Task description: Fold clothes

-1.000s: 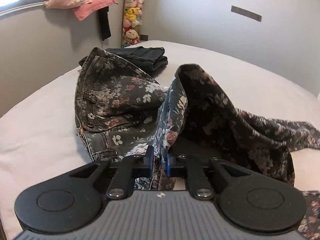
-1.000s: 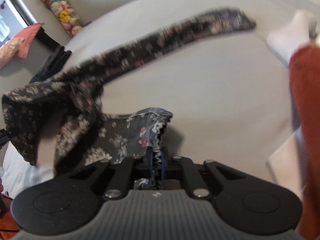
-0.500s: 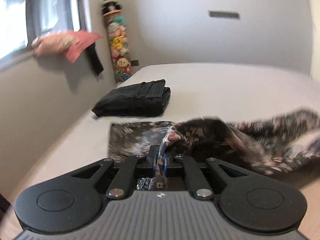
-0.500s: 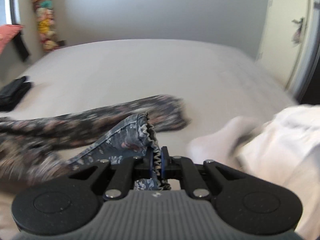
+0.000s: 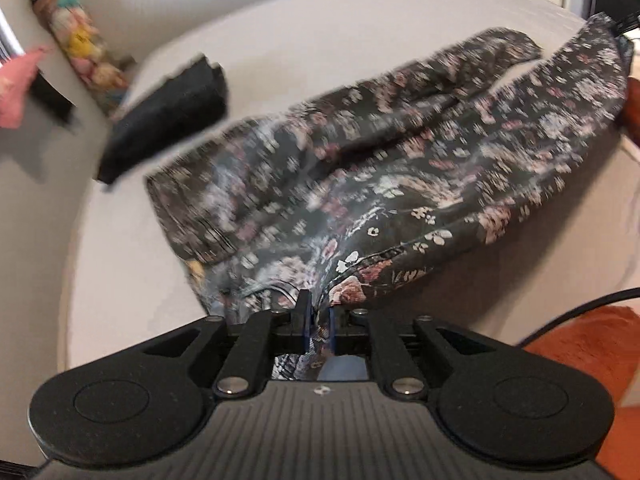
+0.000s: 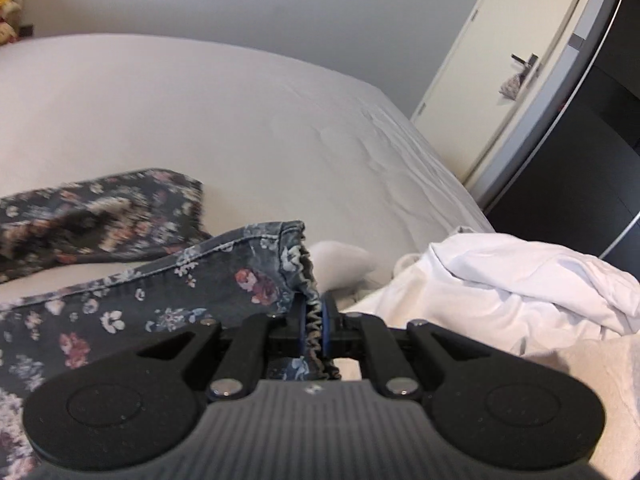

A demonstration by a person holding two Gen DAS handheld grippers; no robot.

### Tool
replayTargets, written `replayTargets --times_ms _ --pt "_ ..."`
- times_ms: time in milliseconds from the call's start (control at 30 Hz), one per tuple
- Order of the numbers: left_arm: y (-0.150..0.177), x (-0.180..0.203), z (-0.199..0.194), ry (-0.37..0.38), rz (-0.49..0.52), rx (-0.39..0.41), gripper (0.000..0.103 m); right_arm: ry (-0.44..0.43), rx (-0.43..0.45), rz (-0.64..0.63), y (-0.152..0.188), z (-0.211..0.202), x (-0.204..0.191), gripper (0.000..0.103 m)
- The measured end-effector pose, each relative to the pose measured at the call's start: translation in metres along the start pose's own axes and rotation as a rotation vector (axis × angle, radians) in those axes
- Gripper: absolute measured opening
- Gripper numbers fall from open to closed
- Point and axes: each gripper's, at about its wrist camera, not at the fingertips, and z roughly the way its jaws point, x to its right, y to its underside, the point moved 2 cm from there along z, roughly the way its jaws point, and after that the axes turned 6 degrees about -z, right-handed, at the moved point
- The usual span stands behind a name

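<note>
Dark floral-print jeans (image 5: 380, 168) lie stretched across the white bed (image 5: 320, 28). My left gripper (image 5: 316, 316) is shut on one end of the jeans, near the bed's front edge. My right gripper (image 6: 314, 316) is shut on the frayed hem of one leg of the jeans (image 6: 168, 284). The other leg (image 6: 96, 216) lies flat on the bed behind it. The left wrist view is blurred by motion.
A folded black garment (image 5: 168, 116) lies at the bed's far left by the wall. A column of stuffed toys (image 5: 76, 36) stands in the corner. A pile of white clothes (image 6: 500, 288) lies on the bed to the right of my right gripper. A door (image 6: 508, 60) is beyond.
Both grippers have swung apart with the jeans in them. The jeans went from a bunched heap to spread lengthwise across the bed. The right gripper now sits by the white clothes.
</note>
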Motion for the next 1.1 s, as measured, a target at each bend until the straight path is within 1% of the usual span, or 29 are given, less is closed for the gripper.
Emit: replayTargets --times_ms 33,100,200,233,333,367,433,500,567,600,667,700,733,767,867,967,1000,1033,1100 --pt "-0.001 -0.003 -0.001 0.018 -0.007 -0.004 0.017 0.005 -0.011 -0.005 -0.001 0.004 0.0 0.009" --pt "-0.002 -0.01 -0.004 0.054 -0.021 -0.011 0.023 -0.007 -0.037 -0.016 0.0 0.011 0.0 0.009" --pt "-0.003 -0.02 -0.007 0.109 -0.042 -0.021 0.026 -0.025 -0.064 -0.018 0.001 0.016 -0.003 0.01" --pt "-0.004 -0.024 -0.008 0.127 -0.049 -0.025 0.026 -0.024 -0.069 -0.019 0.001 0.017 -0.003 0.014" --pt "-0.006 -0.034 -0.012 0.181 -0.07 -0.036 0.026 -0.006 -0.066 -0.021 -0.001 0.017 -0.001 0.033" --pt "-0.006 -0.037 -0.013 0.199 -0.077 -0.039 0.026 -0.007 -0.064 -0.009 -0.002 0.016 0.002 0.035" --pt "-0.011 -0.044 -0.014 0.172 -0.098 -0.018 0.027 -0.009 -0.054 0.013 -0.004 0.014 0.006 0.035" --pt "-0.017 -0.051 -0.012 0.141 -0.122 -0.005 0.028 0.001 -0.034 0.027 -0.007 0.01 0.009 0.037" --pt "-0.021 -0.058 -0.009 0.107 -0.147 0.003 0.03 0.033 -0.012 0.022 -0.012 0.005 0.011 0.047" --pt "-0.023 -0.061 -0.006 0.094 -0.155 0.005 0.031 0.039 -0.006 0.024 -0.014 0.004 0.012 0.049" --pt "-0.026 -0.067 0.001 0.068 -0.17 0.005 0.033 0.043 -0.03 0.018 -0.018 0.005 0.018 0.059" --pt "-0.027 -0.071 0.004 0.055 -0.176 0.004 0.035 0.04 -0.046 0.013 -0.02 0.006 0.02 0.061" --pt "-0.028 -0.074 0.007 0.042 -0.183 0.003 0.036 0.03 -0.076 0.007 -0.02 0.008 0.023 0.067" --pt "-0.029 -0.077 0.012 0.033 -0.189 0.001 0.037 0.006 -0.126 -0.008 -0.021 0.012 0.024 0.067" --pt "-0.032 -0.086 0.023 0.023 -0.204 -0.005 0.037 -0.058 -0.2 -0.068 -0.022 0.016 0.026 0.068" --pt "-0.037 -0.092 0.036 0.013 -0.218 -0.009 0.038 -0.062 -0.195 -0.109 -0.025 0.009 0.025 0.07" --pt "-0.039 -0.095 0.04 0.01 -0.222 -0.012 0.038 -0.085 -0.203 -0.123 -0.025 0.008 0.024 0.07" --pt "-0.04 -0.097 0.044 0.005 -0.226 -0.013 0.038 -0.127 -0.226 -0.148 -0.026 0.007 0.023 0.07" --pt "-0.044 -0.099 0.052 -0.003 -0.236 -0.013 0.038 -0.212 -0.27 -0.2 -0.028 0.004 0.02 0.073"
